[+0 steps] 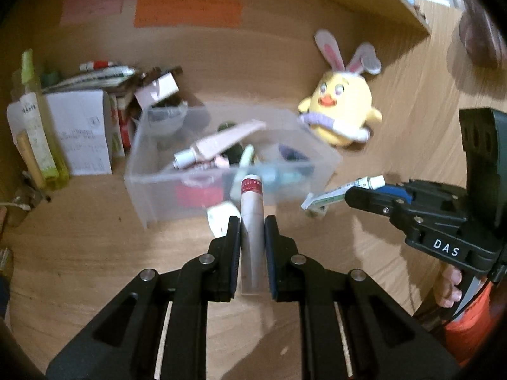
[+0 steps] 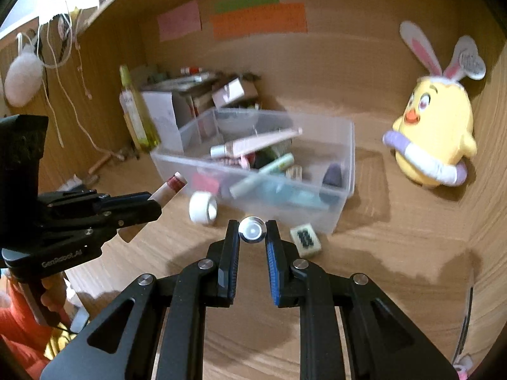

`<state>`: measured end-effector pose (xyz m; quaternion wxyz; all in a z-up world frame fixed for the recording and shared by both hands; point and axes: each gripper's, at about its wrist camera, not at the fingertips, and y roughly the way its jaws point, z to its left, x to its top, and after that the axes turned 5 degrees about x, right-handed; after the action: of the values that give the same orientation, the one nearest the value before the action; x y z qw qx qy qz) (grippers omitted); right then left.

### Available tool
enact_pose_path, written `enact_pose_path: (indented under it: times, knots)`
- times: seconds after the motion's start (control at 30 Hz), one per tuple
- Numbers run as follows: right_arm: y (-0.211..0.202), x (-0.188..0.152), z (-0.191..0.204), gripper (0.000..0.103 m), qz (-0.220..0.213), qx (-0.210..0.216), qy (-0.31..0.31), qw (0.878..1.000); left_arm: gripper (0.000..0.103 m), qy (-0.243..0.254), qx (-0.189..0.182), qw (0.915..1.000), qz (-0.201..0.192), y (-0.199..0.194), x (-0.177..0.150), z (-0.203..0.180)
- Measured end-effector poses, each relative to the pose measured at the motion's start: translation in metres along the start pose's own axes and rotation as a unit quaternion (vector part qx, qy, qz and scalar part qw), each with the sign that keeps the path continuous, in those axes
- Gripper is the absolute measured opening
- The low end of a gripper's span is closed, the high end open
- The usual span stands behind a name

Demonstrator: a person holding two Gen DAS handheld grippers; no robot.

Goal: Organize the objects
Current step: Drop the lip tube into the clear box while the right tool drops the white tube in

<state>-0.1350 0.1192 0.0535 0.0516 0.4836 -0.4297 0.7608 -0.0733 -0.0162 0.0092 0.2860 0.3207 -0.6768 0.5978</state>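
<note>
My left gripper (image 1: 252,221) is shut on a white tube with a red cap (image 1: 252,209), held above the desk just in front of the clear plastic bin (image 1: 152,190). The tube also shows in the right wrist view (image 2: 168,188). My right gripper (image 2: 252,226) is shut on a green-and-white tube, seen end-on as a white round cap (image 2: 251,229); in the left wrist view that tube (image 1: 342,190) sticks out of the right gripper (image 1: 355,194) beside the bin. The bin (image 2: 345,164) holds several tubes and small items.
A yellow plush chick (image 1: 342,110) sits right of the bin. A white tape roll (image 2: 202,210) and a mahjong tile (image 2: 305,239) lie in front of the bin. A green bottle (image 1: 41,133) and stacked boxes (image 1: 82,133) stand at the left against the wooden back wall.
</note>
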Motion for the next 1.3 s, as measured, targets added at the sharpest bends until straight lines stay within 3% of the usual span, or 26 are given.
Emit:
enact_pose_path:
  times: [0.23, 0.43, 0.7, 0.93, 1.03, 1.1, 1.3]
  knots:
    - [-0.003, 0.035, -0.005, 0.015, -0.043, -0.002, 0.010, 0.999, 0.014, -0.014, 0.007, 0.9992, -0.038, -0.012, 0.030, 0.012]
    - [0.019, 0.064, -0.015, 0.015, -0.046, 0.015, 0.030, 0.998, 0.014, -0.020, 0.021, 0.9984, -0.049, -0.004, 0.056, 0.022]
    - [0.076, 0.071, -0.021, 0.015, 0.006, 0.018, 0.030, 0.999, 0.014, -0.024, 0.038, 0.9989, -0.014, 0.038, 0.068, 0.038]
    - [0.102, 0.064, -0.040, 0.015, 0.042, -0.019, 0.041, 0.998, 0.014, -0.021, 0.043, 0.9985, 0.027, 0.076, 0.064, 0.046]
    - [0.102, 0.063, -0.050, 0.025, 0.050, -0.047, 0.043, 0.997, 0.014, -0.015, 0.040, 0.9985, 0.033, 0.082, 0.061, 0.045]
    - [0.097, 0.063, -0.056, 0.037, 0.041, -0.055, 0.048, 0.996, 0.014, -0.015, 0.035, 0.9989, 0.029, 0.080, 0.061, 0.043]
    - [0.074, 0.061, -0.054, 0.037, 0.026, -0.061, 0.034, 0.997, 0.015, -0.009, 0.025, 0.9995, 0.019, 0.065, 0.060, 0.038]
